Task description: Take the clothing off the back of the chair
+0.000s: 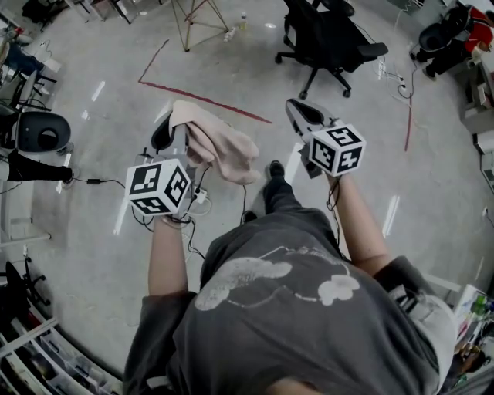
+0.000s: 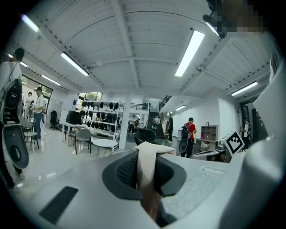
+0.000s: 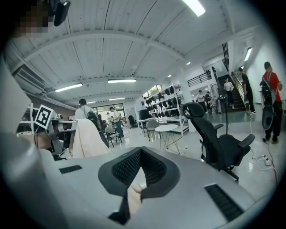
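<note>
The pale pink clothing (image 1: pixel 224 146) hangs off the chair, bunched in my left gripper (image 1: pixel 174 127), whose jaws are shut on a fold of it. In the left gripper view the cloth (image 2: pixel 147 165) runs as a strip between the black pads. The black office chair (image 1: pixel 324 38) stands on the floor well ahead, its back bare. My right gripper (image 1: pixel 297 108) is held up level beside the left one, jaws together and holding nothing. The right gripper view shows the chair (image 3: pixel 214 138) at right and the hanging garment (image 3: pixel 87 138) at left.
Red tape (image 1: pixel 204 99) marks the concrete floor ahead. A wooden tripod (image 1: pixel 197 19) stands at the back. Another chair (image 1: pixel 38 131) and cables lie to the left. Several people, a round table (image 3: pixel 166 129) and shelves fill the far room.
</note>
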The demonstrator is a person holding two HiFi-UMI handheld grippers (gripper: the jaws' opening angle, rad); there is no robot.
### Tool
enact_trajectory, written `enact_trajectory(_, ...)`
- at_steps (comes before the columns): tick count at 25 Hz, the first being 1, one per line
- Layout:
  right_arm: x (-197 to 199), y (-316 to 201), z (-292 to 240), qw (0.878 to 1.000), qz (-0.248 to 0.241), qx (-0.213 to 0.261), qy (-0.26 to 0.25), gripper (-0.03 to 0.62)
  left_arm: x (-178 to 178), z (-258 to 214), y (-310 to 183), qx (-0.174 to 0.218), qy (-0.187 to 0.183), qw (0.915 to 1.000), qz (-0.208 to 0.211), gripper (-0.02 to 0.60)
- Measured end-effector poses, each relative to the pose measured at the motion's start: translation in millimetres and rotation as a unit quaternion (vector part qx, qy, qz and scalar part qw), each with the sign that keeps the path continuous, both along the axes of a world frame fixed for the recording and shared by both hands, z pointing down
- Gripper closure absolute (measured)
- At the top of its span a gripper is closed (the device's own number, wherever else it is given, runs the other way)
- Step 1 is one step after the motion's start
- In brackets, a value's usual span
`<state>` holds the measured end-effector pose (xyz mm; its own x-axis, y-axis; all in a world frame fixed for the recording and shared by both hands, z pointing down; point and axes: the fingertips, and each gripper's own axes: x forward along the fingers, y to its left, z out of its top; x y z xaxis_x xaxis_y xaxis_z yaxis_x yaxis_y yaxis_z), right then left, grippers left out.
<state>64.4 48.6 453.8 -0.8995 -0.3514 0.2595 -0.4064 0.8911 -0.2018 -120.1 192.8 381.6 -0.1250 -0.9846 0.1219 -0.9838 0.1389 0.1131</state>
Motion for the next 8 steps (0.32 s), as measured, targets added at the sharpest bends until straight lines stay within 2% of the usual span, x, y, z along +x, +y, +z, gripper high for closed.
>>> enact_trajectory(8,-7,6,0,1.0,-0.008,0.002,0.004,0.603,-2,-20,-9,0.011,-0.013,0.9998,0.011,0.568)
